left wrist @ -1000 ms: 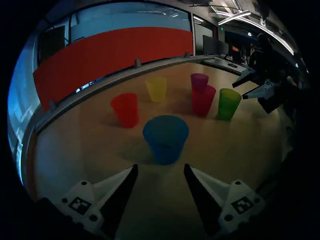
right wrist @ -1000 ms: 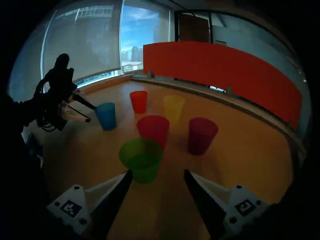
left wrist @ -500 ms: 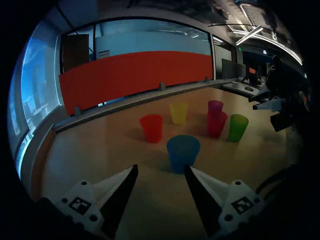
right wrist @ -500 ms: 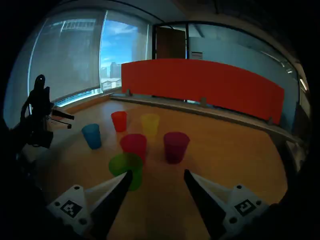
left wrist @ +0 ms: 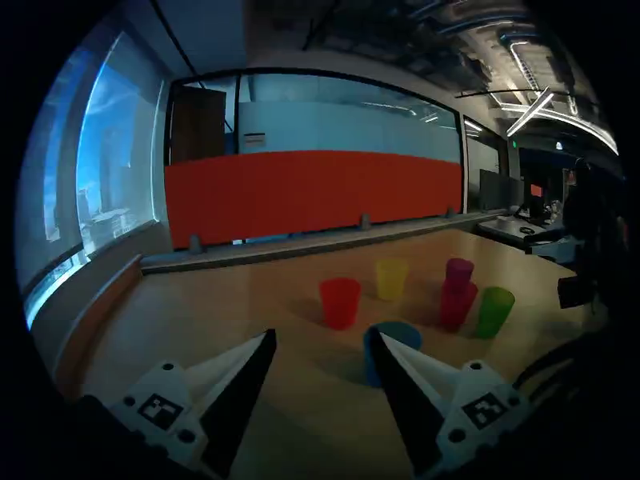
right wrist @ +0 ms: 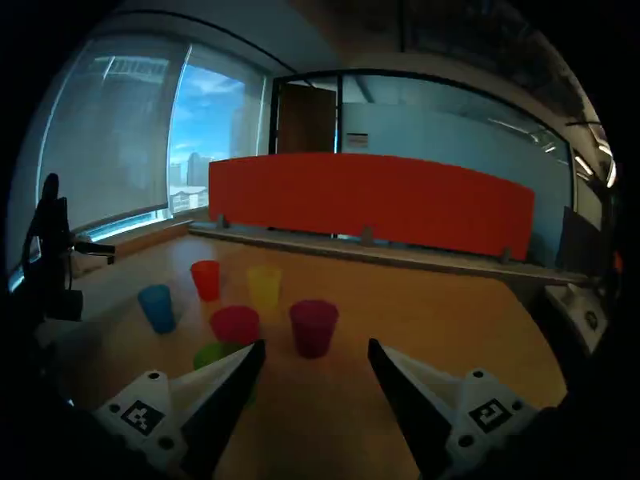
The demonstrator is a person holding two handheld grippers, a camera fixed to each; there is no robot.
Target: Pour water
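Observation:
Several plastic cups stand on the wooden table. In the left gripper view they are orange-red, yellow, purple, red and green, with a blue cup nearest, partly hidden behind my right finger. My left gripper is open and holds nothing. In the right gripper view the green cup is partly behind the left finger, with the red, purple, yellow, orange-red and blue cups beyond. My right gripper is open and holds nothing.
A long red partition runs along the table's far edge above a grey rail. Large windows stand at the left. The other gripper, held by a dark figure, shows at the far left of the right gripper view.
Both grippers have drawn back from the cups and tilted up. The cups now look smaller and lower, and more of the room shows. Both stay open.

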